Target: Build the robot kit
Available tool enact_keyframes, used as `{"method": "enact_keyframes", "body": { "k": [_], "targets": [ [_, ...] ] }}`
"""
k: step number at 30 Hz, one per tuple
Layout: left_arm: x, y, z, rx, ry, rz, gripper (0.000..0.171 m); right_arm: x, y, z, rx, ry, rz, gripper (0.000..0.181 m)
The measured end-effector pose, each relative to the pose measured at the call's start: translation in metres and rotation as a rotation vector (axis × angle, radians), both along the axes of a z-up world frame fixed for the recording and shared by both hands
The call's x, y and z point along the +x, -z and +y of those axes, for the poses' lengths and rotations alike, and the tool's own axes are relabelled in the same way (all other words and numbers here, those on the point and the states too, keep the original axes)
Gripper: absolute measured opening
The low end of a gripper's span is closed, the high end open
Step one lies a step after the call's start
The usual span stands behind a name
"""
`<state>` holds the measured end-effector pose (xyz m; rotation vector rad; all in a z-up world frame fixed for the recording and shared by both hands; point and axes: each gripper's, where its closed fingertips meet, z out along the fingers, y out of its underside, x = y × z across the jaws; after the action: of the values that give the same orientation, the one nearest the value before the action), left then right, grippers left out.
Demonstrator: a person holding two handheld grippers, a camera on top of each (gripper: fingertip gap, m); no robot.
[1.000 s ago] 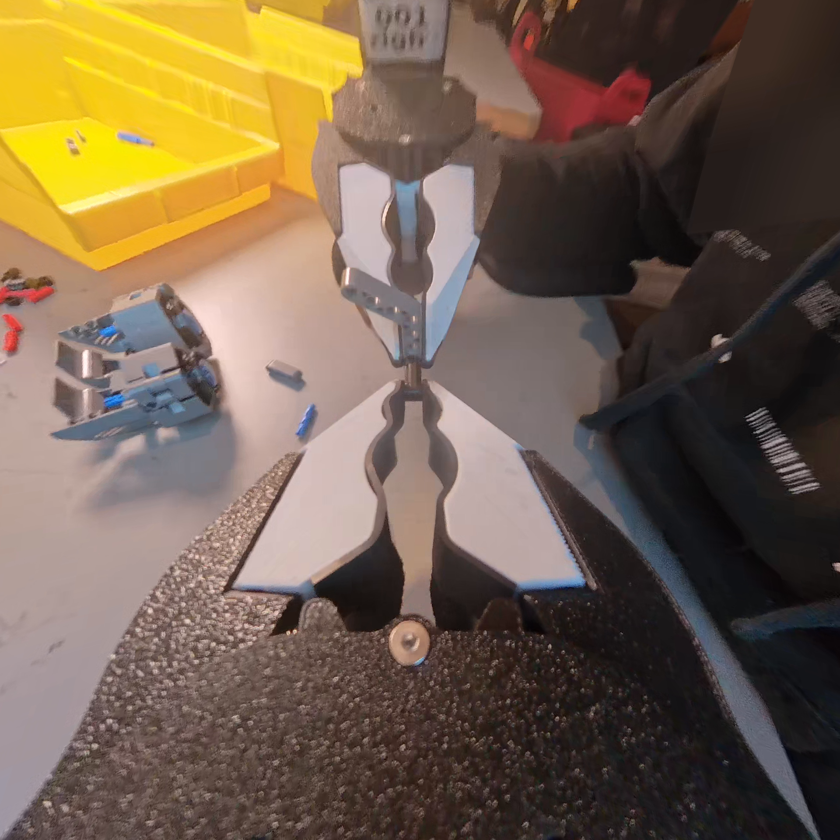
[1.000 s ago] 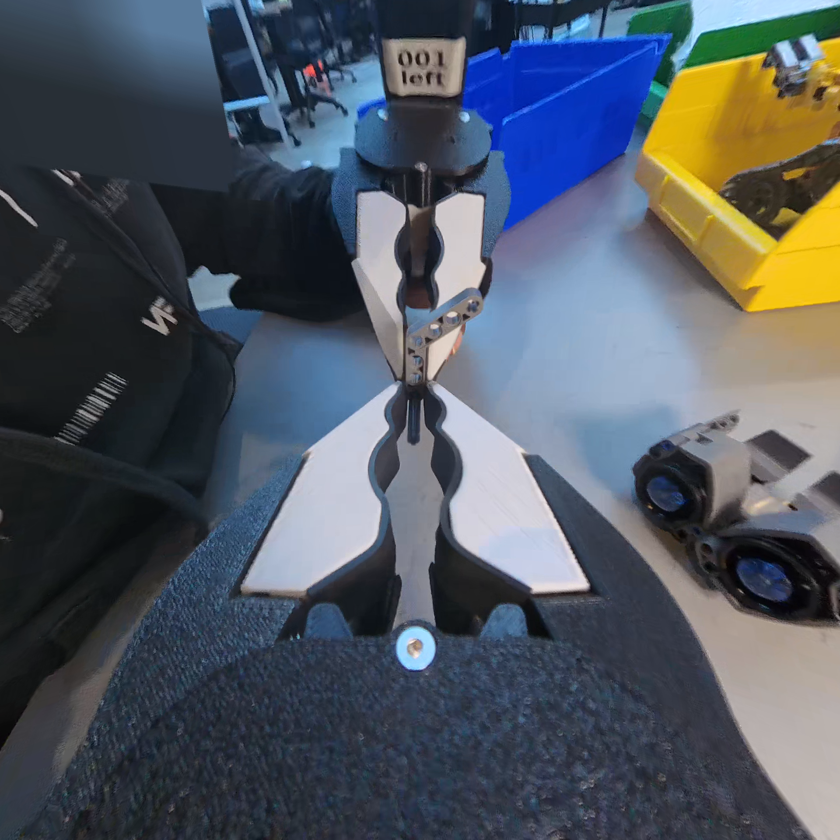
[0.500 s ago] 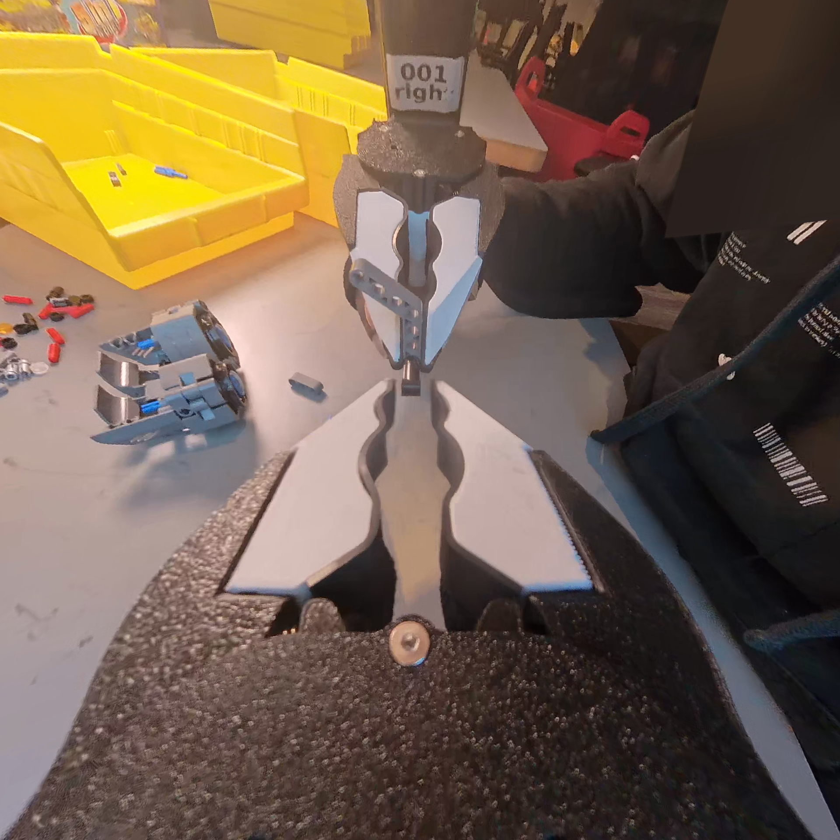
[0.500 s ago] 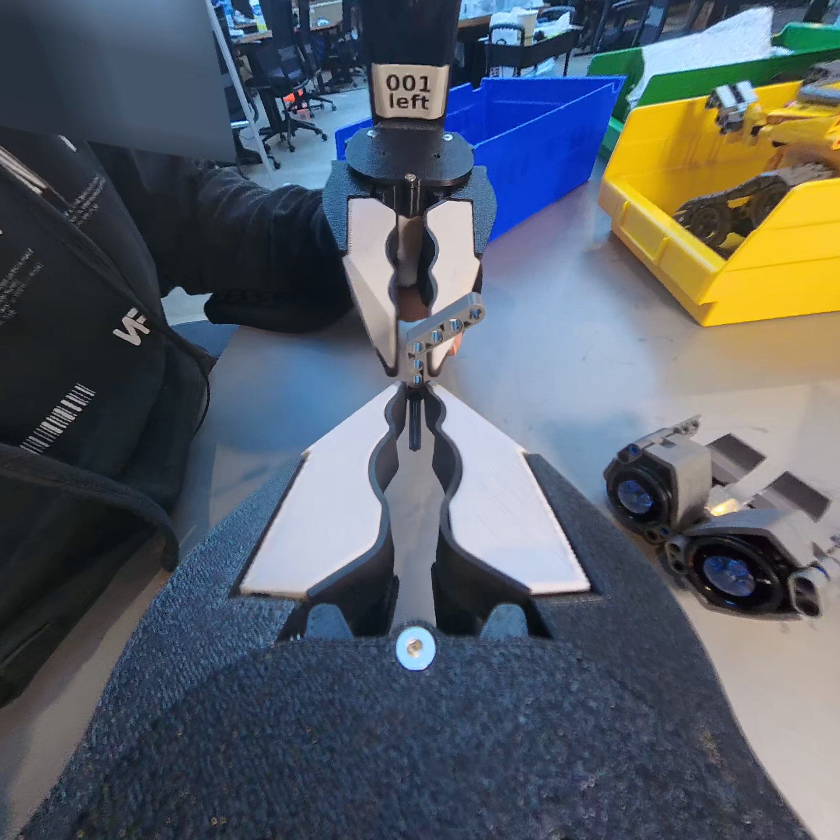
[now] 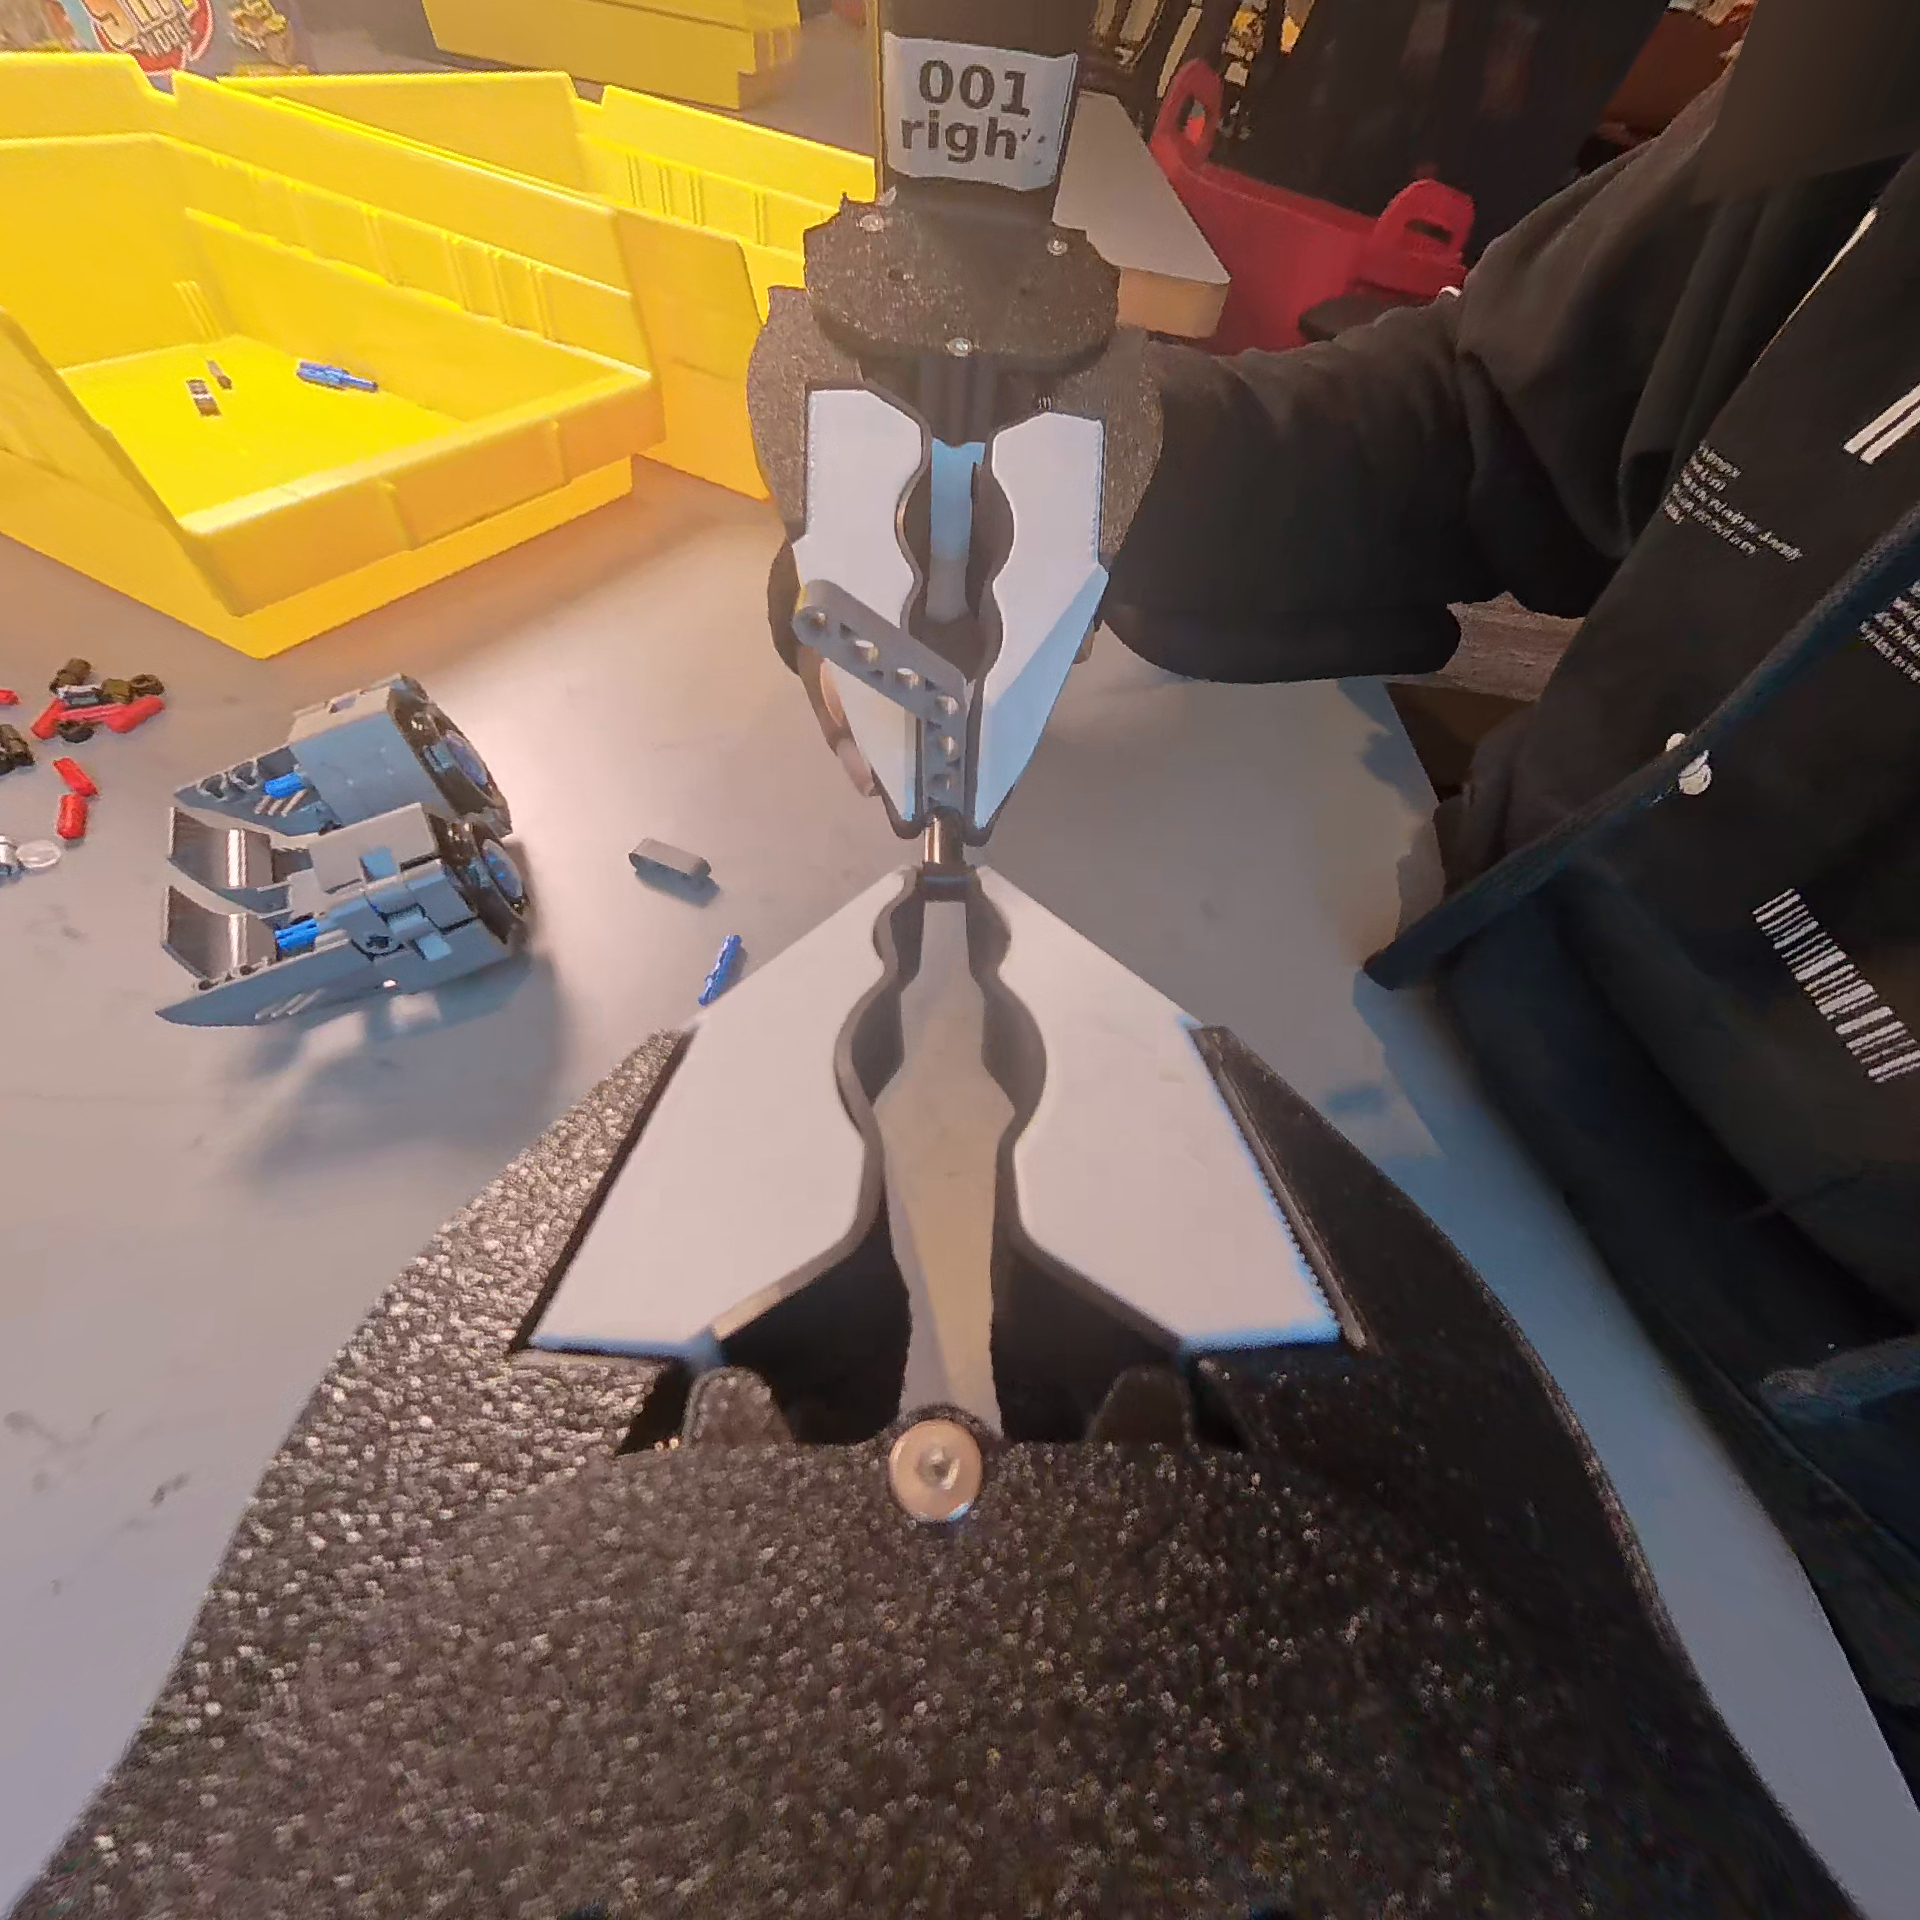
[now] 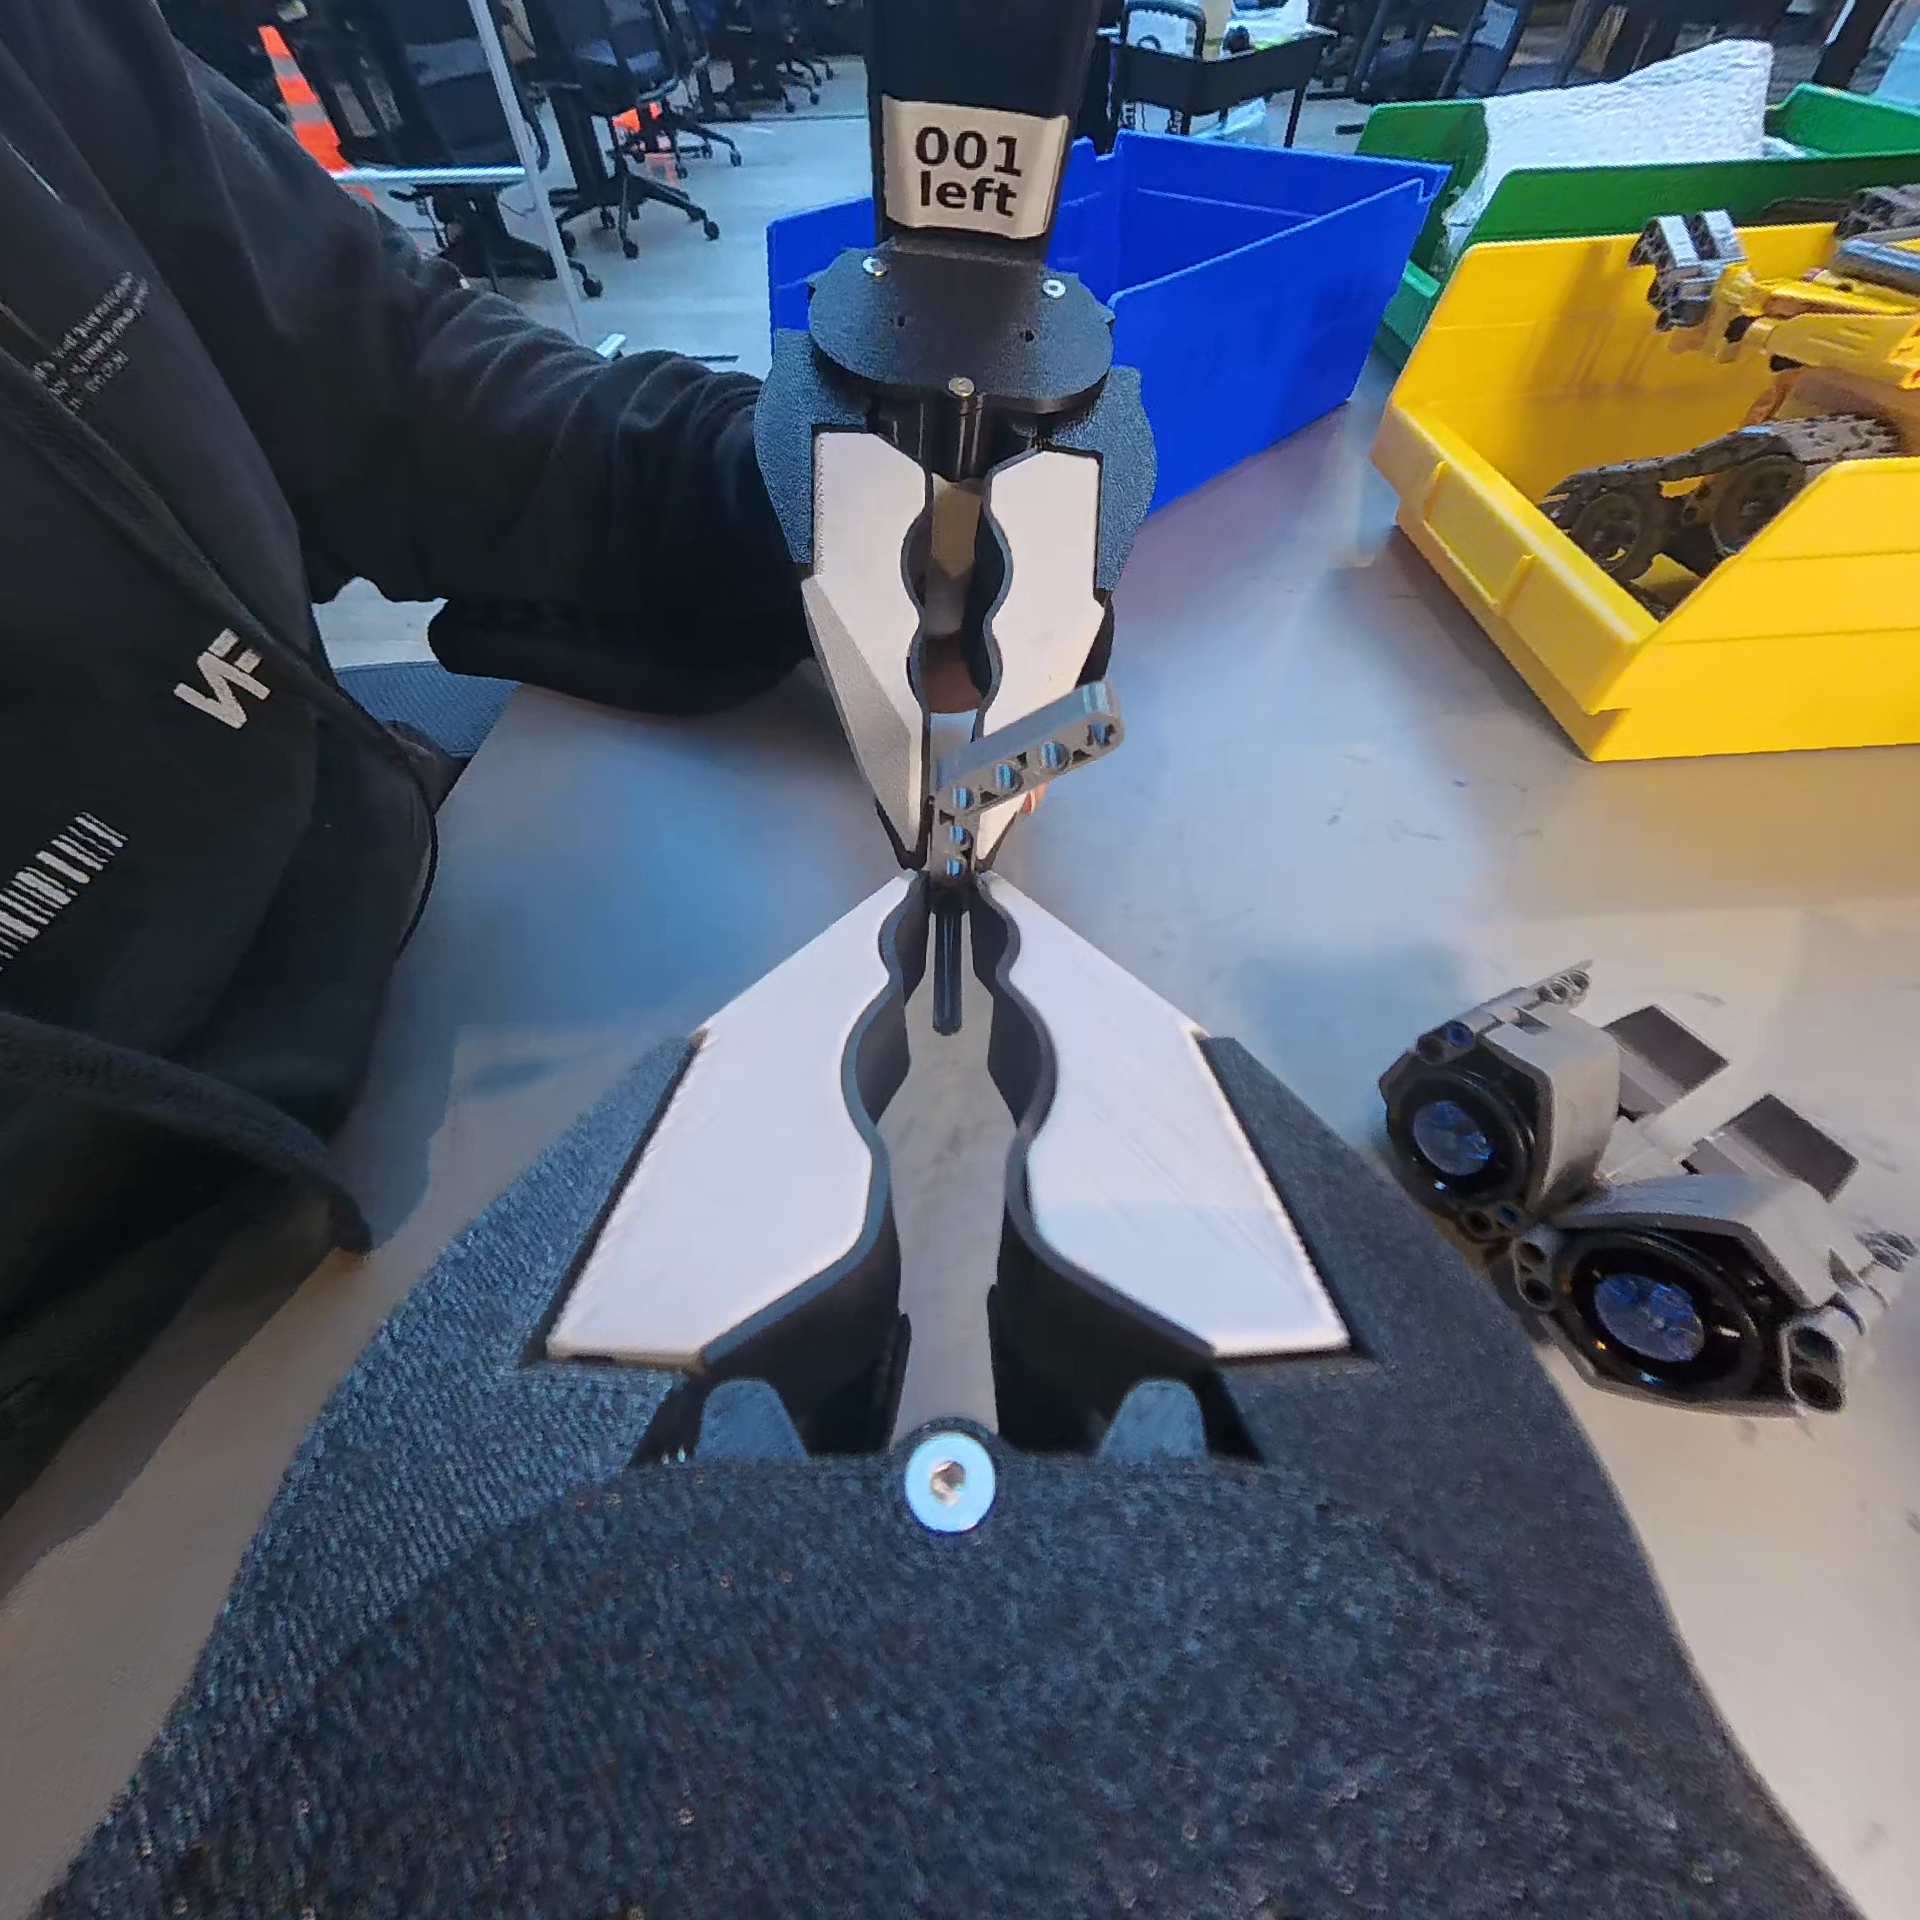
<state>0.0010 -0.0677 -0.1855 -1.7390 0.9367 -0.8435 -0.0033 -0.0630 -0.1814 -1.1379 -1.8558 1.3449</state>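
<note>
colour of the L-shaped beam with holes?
Grey L-shaped beam; clearest in the left wrist view.

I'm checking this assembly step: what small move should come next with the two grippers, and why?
Probably ease the left gripper straight forward while holding the right gripper steady. The right one is shut on a thin black axle that seems to carry the grey L-shaped holed beam at its end. The axle's short stub already meets the left gripper's closed tips, in line with them.
</note>
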Motion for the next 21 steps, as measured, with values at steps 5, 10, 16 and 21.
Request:
{"method": "enact_keyframes", "body": {
  "k": [5, 10, 16, 21],
  "targets": [
    [-0.002, 0.001, 0.001, -0.005, -0.002, 0.0, 0.007, 0.002, 0.002, 0.002, 0.004, 0.006, -0.013, 0.006],
    [-0.003, 0.004, 0.003, -0.005, -0.019, 0.012, 0.008, 0.0, 0.005, 0.005, 0.011, 0.016, -0.022, 0.006],
    [-0.004, 0.006, 0.003, -0.009, -0.026, 0.021, 0.007, -0.002, 0.01, 0.003, 0.01, 0.015, -0.034, 0.006],
    [-0.004, 0.01, 0.005, -0.014, -0.039, 0.036, 0.007, -0.003, 0.015, 0.005, 0.02, 0.021, -0.051, 0.006]
  ]
}}
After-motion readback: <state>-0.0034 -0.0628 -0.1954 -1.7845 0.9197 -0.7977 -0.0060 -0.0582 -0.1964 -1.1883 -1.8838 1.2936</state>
